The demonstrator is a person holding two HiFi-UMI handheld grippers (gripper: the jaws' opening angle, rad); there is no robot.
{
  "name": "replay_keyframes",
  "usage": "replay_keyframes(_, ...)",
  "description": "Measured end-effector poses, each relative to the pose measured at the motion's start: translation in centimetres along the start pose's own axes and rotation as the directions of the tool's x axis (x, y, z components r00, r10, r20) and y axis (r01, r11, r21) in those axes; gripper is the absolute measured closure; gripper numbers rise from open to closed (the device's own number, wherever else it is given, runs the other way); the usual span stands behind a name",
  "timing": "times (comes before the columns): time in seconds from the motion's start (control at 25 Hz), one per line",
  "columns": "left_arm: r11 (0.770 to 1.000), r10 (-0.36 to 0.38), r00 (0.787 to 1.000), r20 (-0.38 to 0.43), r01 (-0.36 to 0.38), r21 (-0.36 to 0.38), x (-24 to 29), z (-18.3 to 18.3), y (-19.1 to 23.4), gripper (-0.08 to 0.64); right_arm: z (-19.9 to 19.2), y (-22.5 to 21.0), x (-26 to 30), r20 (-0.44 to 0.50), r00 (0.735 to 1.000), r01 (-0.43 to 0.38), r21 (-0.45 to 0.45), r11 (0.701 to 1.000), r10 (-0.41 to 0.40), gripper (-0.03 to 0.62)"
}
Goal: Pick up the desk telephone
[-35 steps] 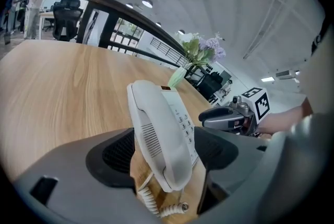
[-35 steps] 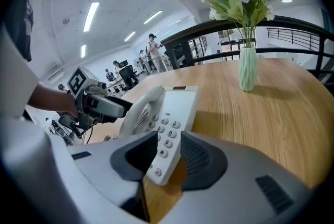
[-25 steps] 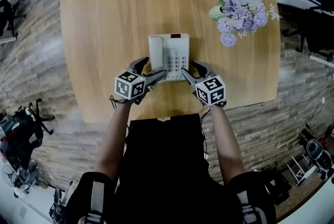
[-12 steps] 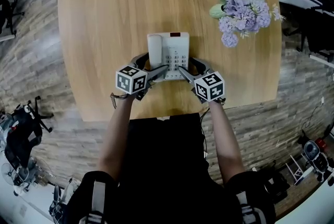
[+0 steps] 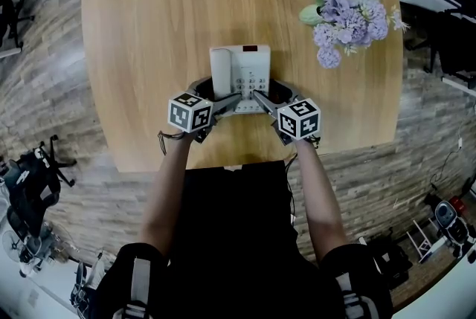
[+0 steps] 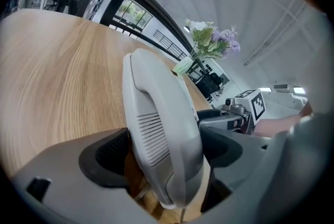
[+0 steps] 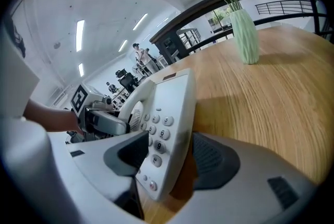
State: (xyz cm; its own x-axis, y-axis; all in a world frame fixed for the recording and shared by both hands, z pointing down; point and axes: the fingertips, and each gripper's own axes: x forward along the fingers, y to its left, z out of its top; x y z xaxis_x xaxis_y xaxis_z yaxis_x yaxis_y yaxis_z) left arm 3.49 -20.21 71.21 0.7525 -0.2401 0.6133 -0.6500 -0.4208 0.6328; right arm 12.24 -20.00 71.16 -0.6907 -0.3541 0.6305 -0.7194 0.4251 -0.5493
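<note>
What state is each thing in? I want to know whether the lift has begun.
desk telephone: resting on the table, handset on its cradle.
left gripper: open, jaws either side of the handset.
right gripper: open, jaws have just been opening, telephone's keypad edge between them.
flowers: upright in their vase.

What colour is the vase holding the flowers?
Pale green. The vase shows best in the right gripper view.
</note>
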Motion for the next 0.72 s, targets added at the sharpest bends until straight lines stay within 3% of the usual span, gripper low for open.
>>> replay_keyframes(0.4,1.0,-0.005,1.0,-0.023,0.005,-0.001,0.11,-0.02,0.04,0.152,-0.45,-0.15,0.61,0.002,0.998,-0.058,0.101,0.993,0.058,0.337)
replay_keyframes(0.72,1.0,-0.003,1.0,-0.002,0.003,-0.007,-0.08,0.02,0.07,0.152,-0.41,0.05,0.86,0.007,0.998,-0.07,0.133,0.989,0.069,0.337)
